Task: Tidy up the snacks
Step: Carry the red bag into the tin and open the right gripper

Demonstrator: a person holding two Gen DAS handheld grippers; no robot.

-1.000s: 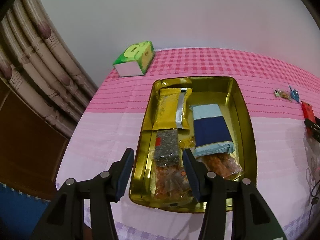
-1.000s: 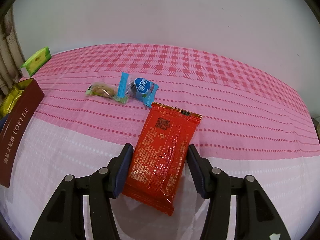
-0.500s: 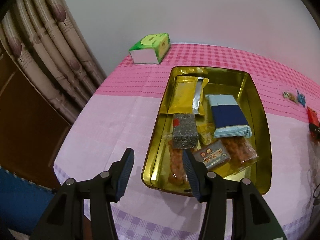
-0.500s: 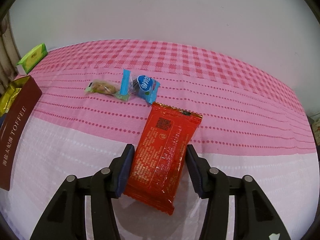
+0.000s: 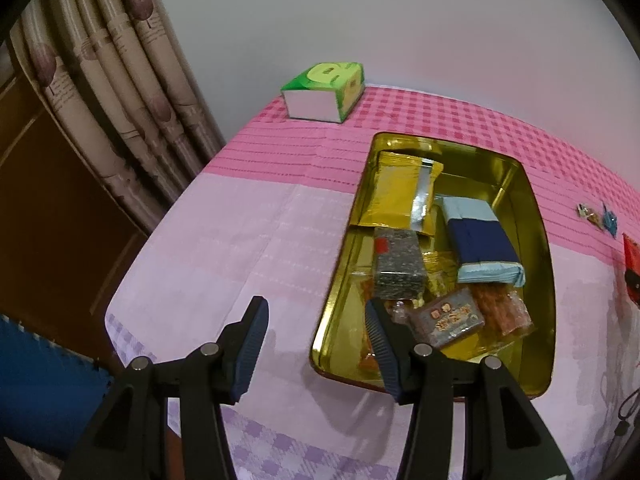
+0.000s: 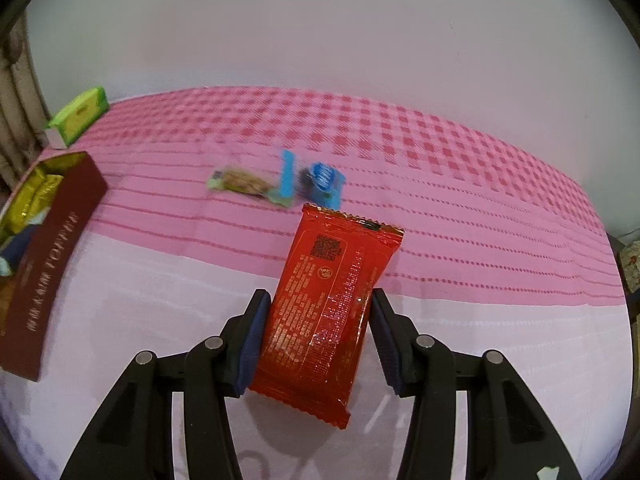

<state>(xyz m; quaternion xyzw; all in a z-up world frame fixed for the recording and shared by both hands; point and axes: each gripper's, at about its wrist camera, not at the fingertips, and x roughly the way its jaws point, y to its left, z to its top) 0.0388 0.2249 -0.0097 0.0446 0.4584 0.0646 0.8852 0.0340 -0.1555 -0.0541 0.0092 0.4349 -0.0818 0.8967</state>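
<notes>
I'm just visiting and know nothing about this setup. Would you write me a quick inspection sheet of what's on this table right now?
Surface: table under a pink and white checked cloth.
Job's things: gold rectangular metal tin holding several wrapped snacks; red foil snack packet; two small wrapped sweets loose on the cloth beyond it.
Clutter: green tissue box near the table's far edge.
Grippers: left gripper open with nothing between its fingers, near the tin's corner; right gripper closed on the red packet, its fingers having just closed further.
Cables: dark cable at the left view's right edge.
Surroundings: plain pale wall; patterned beige curtain; brown wooden panel.
</notes>
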